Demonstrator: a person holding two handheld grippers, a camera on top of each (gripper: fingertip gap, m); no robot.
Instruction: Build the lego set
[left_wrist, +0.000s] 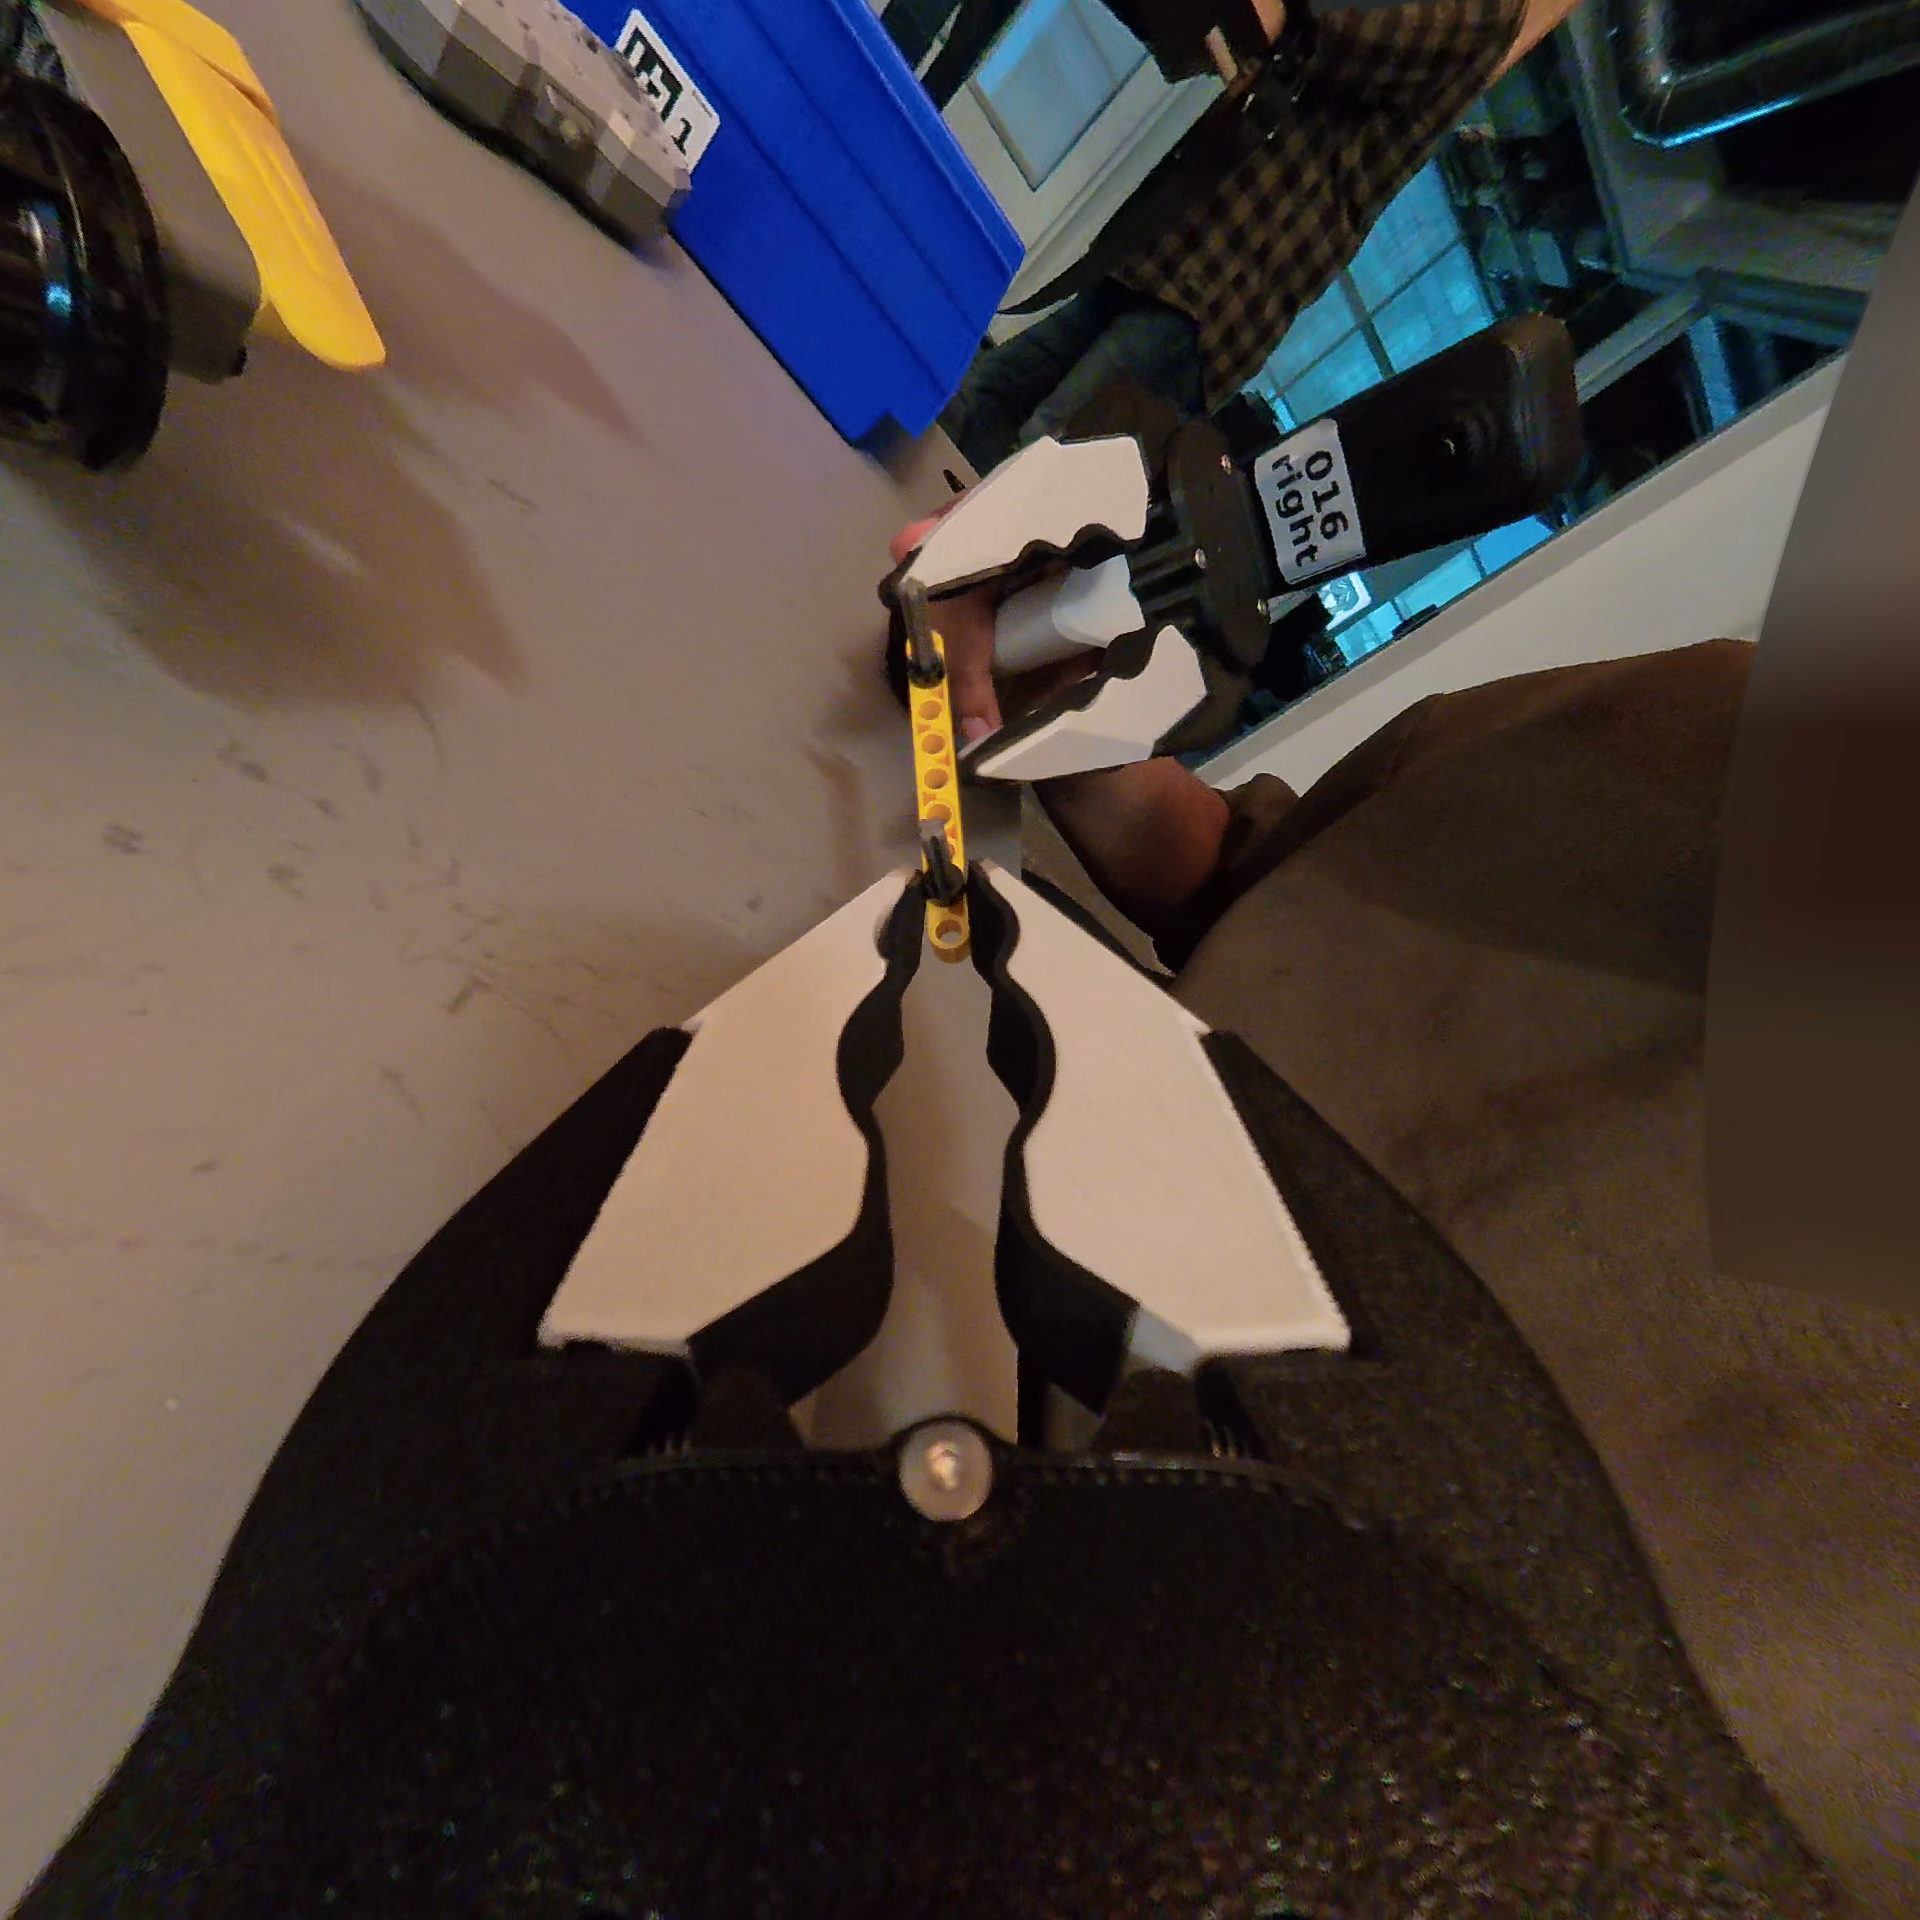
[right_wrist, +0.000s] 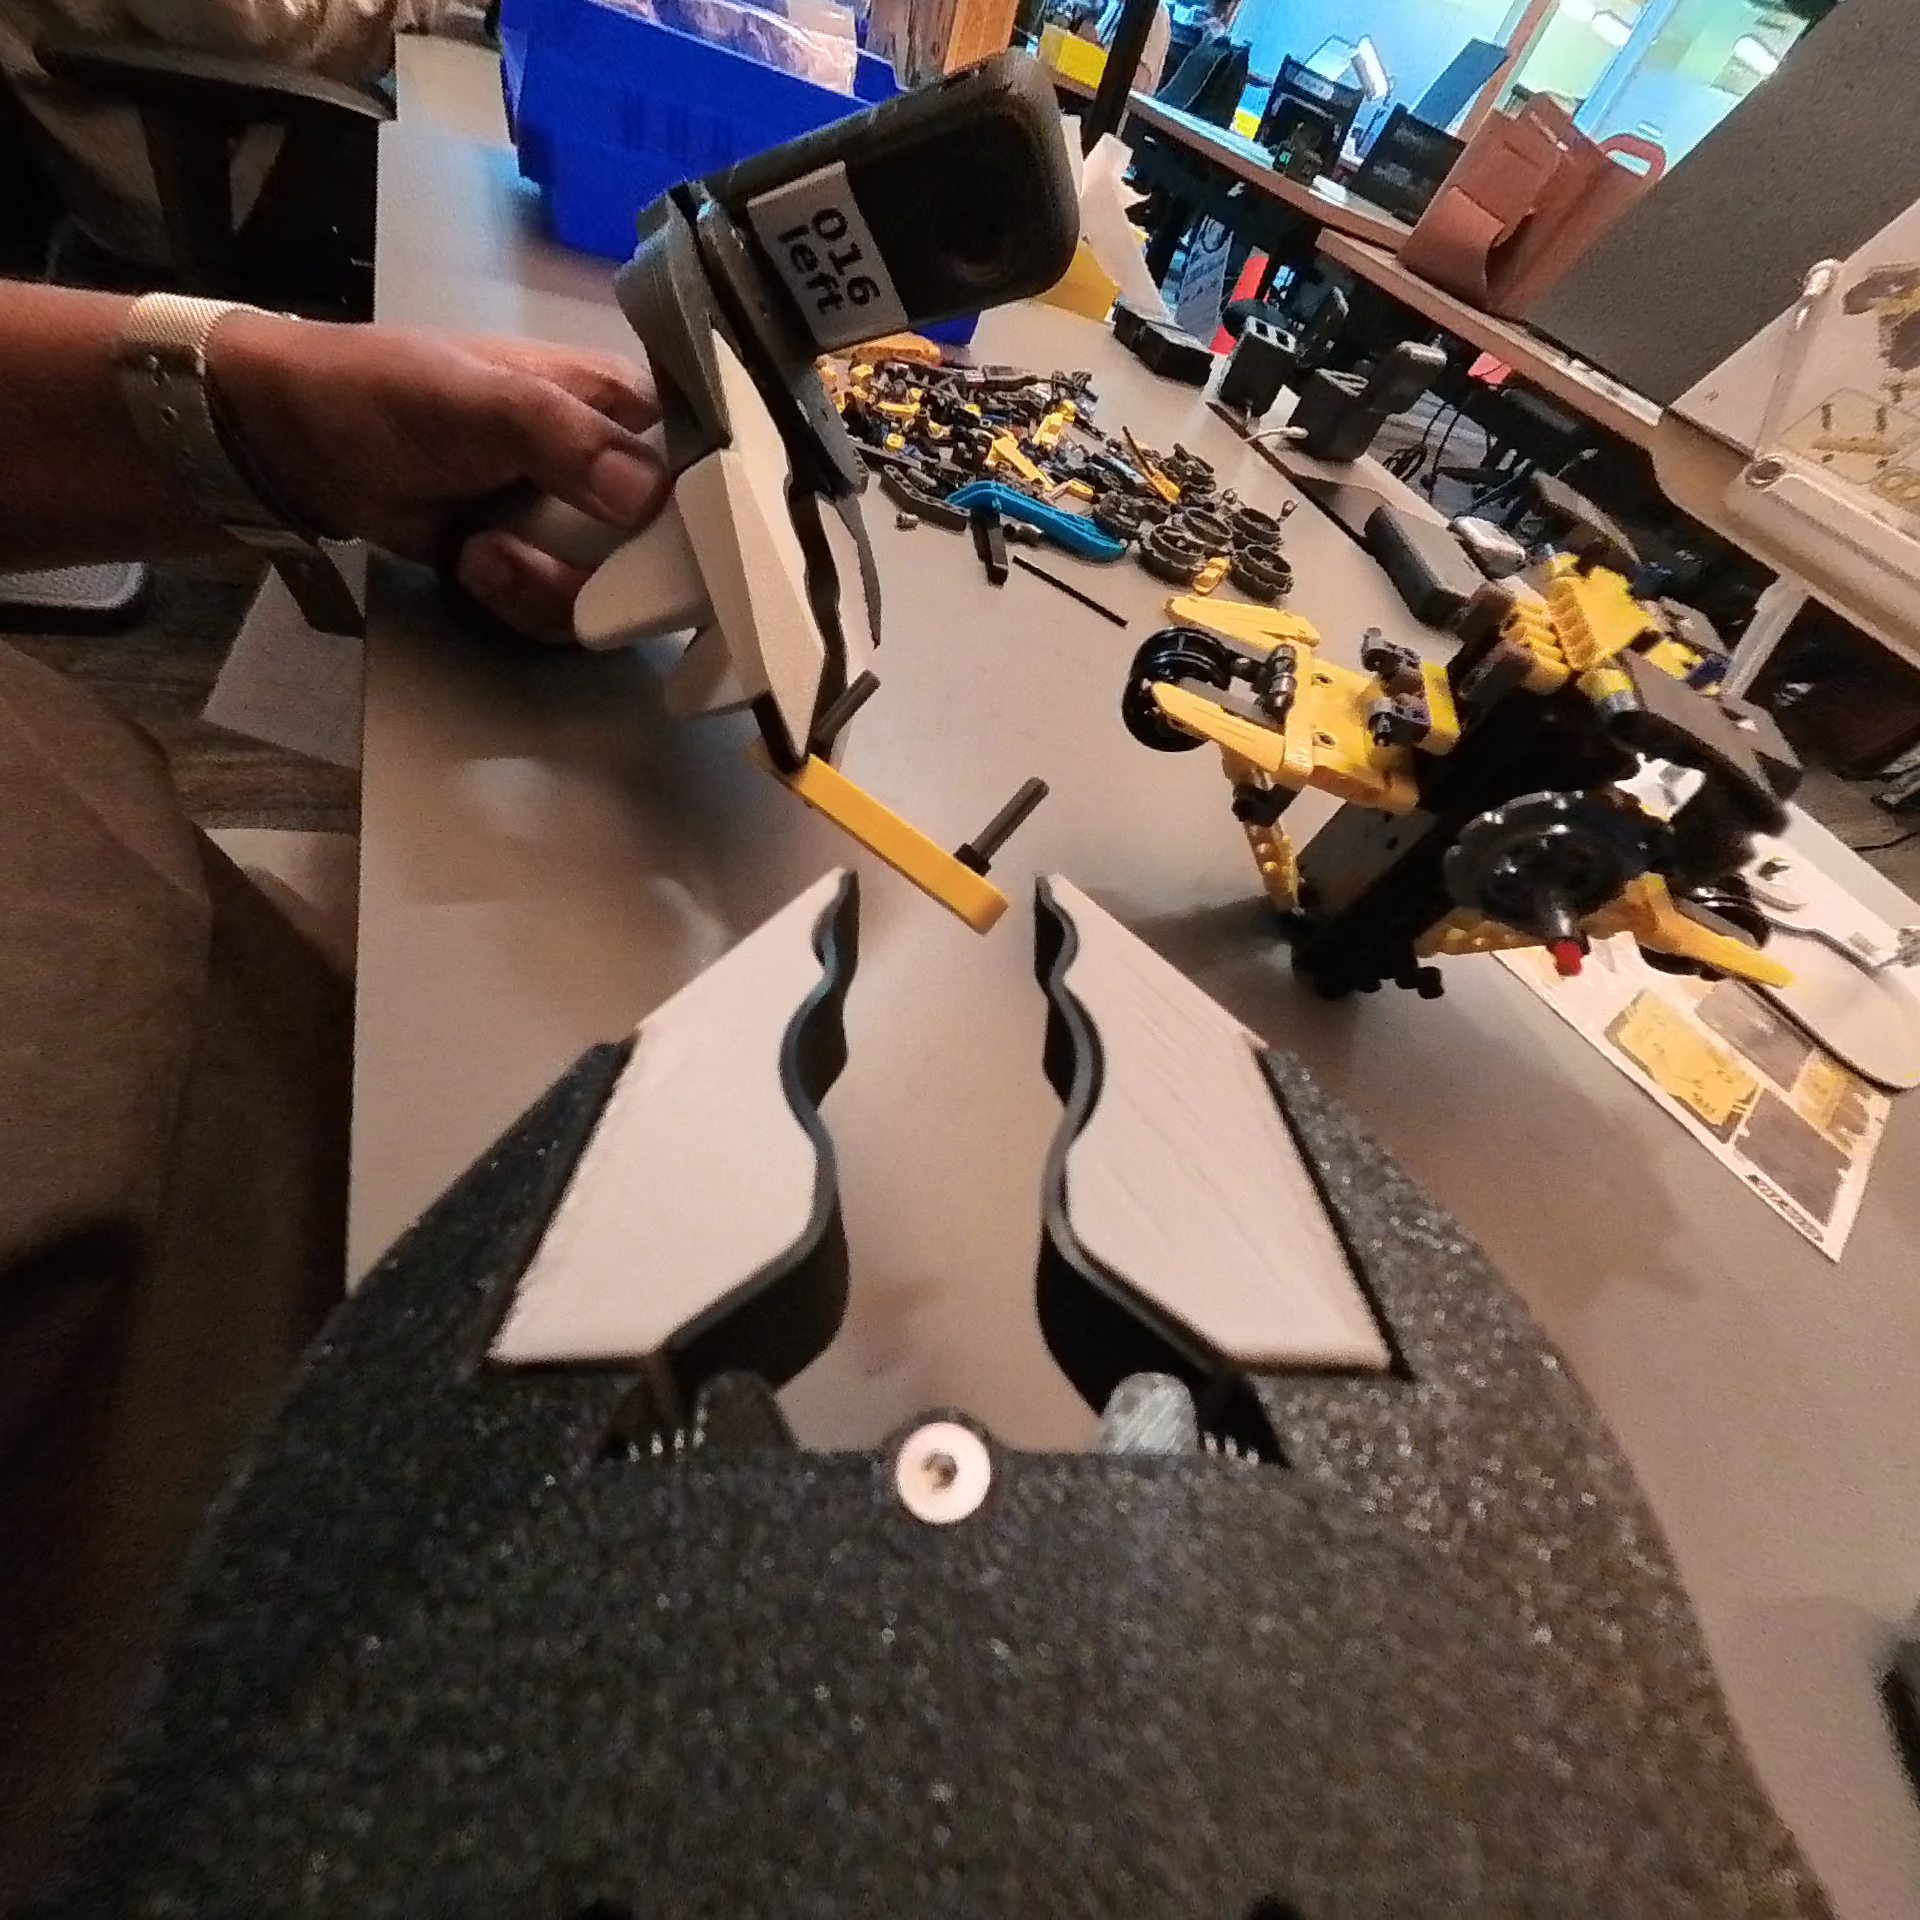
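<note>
Yellow beam (left_wrist: 938, 774), studded with two dark pins, hangs above the grey table (left_wrist: 416, 831) near its front edge, pinched at one end by the left gripper (left_wrist: 945, 883). Right gripper (right_wrist: 945, 904) gapes empty, its fingertips flanking the beam's free end; whether they touch is unclear. Half-built yellow-black model (right_wrist: 1475, 790) stands beyond, blurred.

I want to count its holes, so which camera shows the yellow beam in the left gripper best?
The left wrist view: the yellow beam faces it, holes visible, clamped in the left gripper. The right wrist view shows only its plain edge.

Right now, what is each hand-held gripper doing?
Left hand-held gripper: shut on the yellow beam.
Right hand-held gripper: open, holding nothing.
</note>
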